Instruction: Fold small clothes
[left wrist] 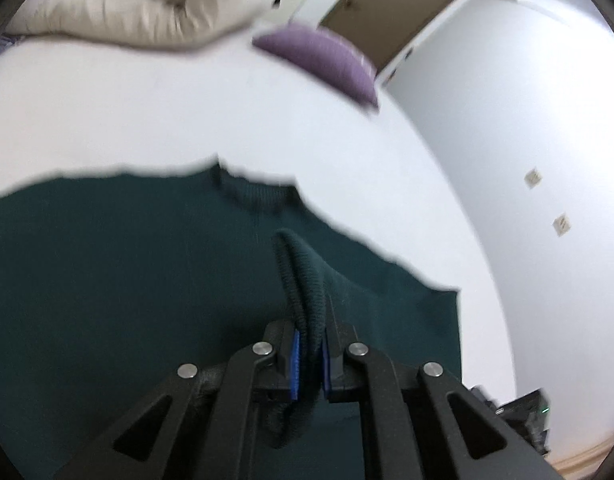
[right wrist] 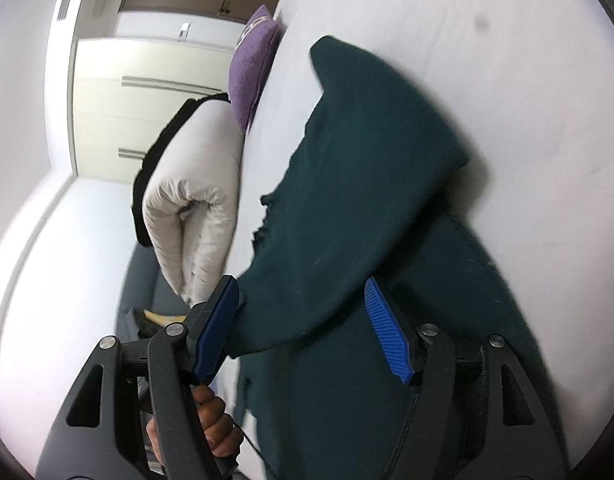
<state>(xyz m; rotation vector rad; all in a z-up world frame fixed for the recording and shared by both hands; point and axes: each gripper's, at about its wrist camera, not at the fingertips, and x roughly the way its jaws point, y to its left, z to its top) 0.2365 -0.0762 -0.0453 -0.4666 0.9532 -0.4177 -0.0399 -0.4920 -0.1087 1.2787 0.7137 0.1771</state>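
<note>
dark green sweater (left wrist: 127, 272) spread on white bed (left wrist: 187, 112) | left gripper (left wrist: 309, 360) fingers clamped on ribbed hem | right gripper (right wrist: 307, 328) fingers wide apart, holding nothing | risk: one-sided lift could skew the fold

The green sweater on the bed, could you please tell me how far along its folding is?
Early. Done: the dark green sweater is spread on the white bed. In hand: the left tool is shut on a ribbed edge; the right tool is open around a lifted flap. Left: no finished fold shows yet.
</note>
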